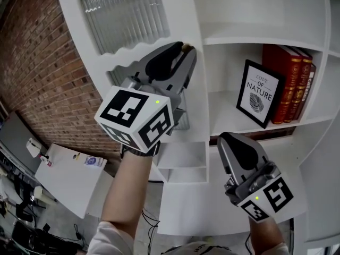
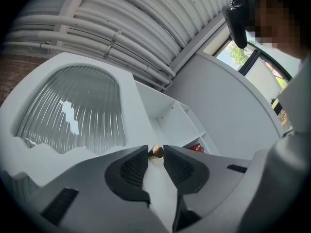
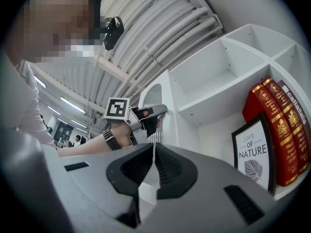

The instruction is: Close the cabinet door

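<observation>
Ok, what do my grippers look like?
Both the left gripper and right gripper are grey with black ribbed jaws, each carrying a white cube with black square markers and a green light. A dark watch sits on the left wrist.

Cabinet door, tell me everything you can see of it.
The cabinet door is white and smooth, looking like painted wood. Its upper part holds a ribbed glass pane with a rounded top and a wavy lower edge. A small brass-coloured knob sits near its free edge. The door stands open, swung out from the white shelves. The left gripper touches it, its jaws closed on the knob.
</observation>
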The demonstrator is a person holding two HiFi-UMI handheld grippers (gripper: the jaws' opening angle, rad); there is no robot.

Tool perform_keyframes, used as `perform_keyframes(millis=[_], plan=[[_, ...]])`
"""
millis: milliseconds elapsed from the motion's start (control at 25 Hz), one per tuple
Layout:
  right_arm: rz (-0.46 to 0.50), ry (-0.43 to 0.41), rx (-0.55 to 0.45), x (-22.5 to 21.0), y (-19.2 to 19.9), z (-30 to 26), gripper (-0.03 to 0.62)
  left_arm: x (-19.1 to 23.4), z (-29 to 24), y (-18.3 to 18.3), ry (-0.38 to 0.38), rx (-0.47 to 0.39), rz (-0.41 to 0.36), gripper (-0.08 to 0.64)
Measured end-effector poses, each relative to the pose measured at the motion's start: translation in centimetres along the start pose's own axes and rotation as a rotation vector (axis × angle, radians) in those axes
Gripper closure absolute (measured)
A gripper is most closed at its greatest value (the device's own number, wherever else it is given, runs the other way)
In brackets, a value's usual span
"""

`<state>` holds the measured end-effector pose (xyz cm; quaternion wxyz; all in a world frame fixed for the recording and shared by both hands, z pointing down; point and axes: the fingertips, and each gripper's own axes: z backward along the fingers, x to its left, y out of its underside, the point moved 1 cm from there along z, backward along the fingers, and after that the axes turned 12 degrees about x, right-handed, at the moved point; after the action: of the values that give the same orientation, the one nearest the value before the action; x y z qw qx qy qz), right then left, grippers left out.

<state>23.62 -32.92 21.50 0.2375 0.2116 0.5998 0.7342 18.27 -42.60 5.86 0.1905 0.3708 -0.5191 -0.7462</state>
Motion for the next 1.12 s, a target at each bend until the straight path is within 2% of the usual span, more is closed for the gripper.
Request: perform_keyframes(millis=[240,360,600,800,1120], plan=[[-0.003,0.014,0.011,2.0,0.2,0.3,0.574,-0.2,2.7,-0.3,0.03,-0.029,0.039,0.46],[0.0,0.017,0.02,3.4,0.5,0.1,0.575,-0.7,4.5,0.3,0.048,-0.015,0.051,0.46],[-0.007,0.039,0.057,6.3,1.6,-0.5,0.574,-1.4,9.0,2.5,0.097,0.017,0.082,0.464],[-0.017,0.076,0.081,9.1,2.8,-1.3,0.574,-0.9,13.2,4.9,0.1,0.043,0.099,0.502],[-0.011,0.13,0.127,13.3,4.9,-2.3,0.574,-0.8,18.5,8.9,0.134,0.104,0.179,0.537]])
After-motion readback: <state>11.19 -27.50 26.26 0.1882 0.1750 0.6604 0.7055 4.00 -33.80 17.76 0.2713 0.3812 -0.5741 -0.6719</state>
